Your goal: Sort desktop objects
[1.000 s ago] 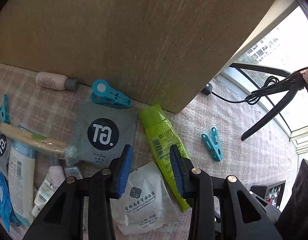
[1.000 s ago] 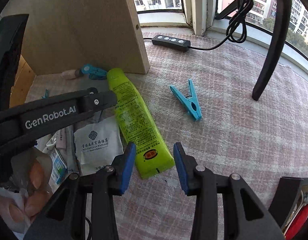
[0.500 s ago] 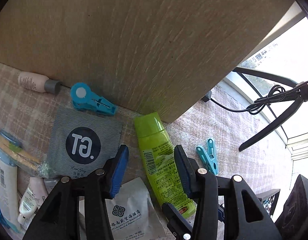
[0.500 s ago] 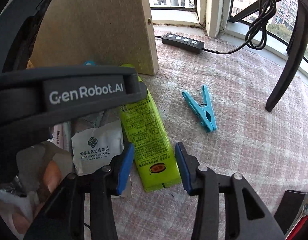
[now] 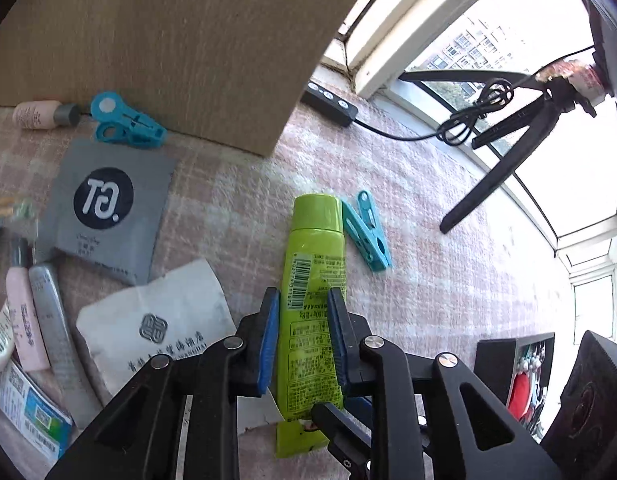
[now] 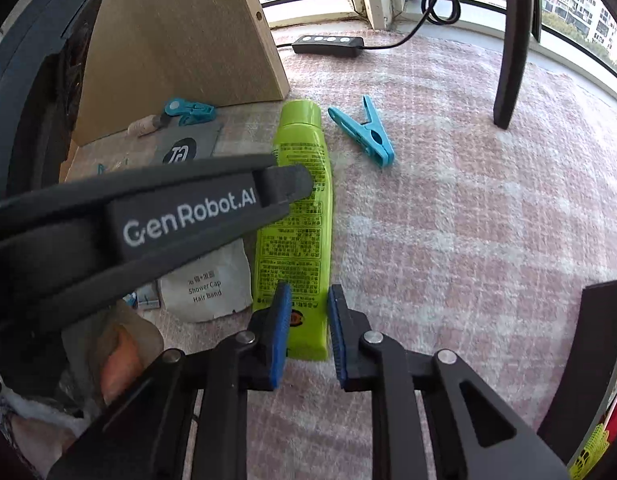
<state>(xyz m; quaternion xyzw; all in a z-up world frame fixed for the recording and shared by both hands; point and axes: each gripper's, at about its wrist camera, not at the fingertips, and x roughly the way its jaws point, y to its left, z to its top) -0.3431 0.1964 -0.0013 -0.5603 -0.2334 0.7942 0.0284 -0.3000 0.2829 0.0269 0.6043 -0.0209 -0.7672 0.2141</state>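
Left gripper pinches green tube mid-body on checked cloth, right gripper narrowly apart at crimped end, holding nothing; lift level, avoid nudging blue clothespin beside cap.

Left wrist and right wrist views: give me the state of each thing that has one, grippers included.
left gripper: shut on green tube
right gripper: open, straddling the tube's crimped end
green tube: lying flat, cap on, cap end toward the board
blue clothespin: shut, lying beside the tube's cap
round-headed blue clip: shut, against the wooden board
small beige bottle: capped, on its side
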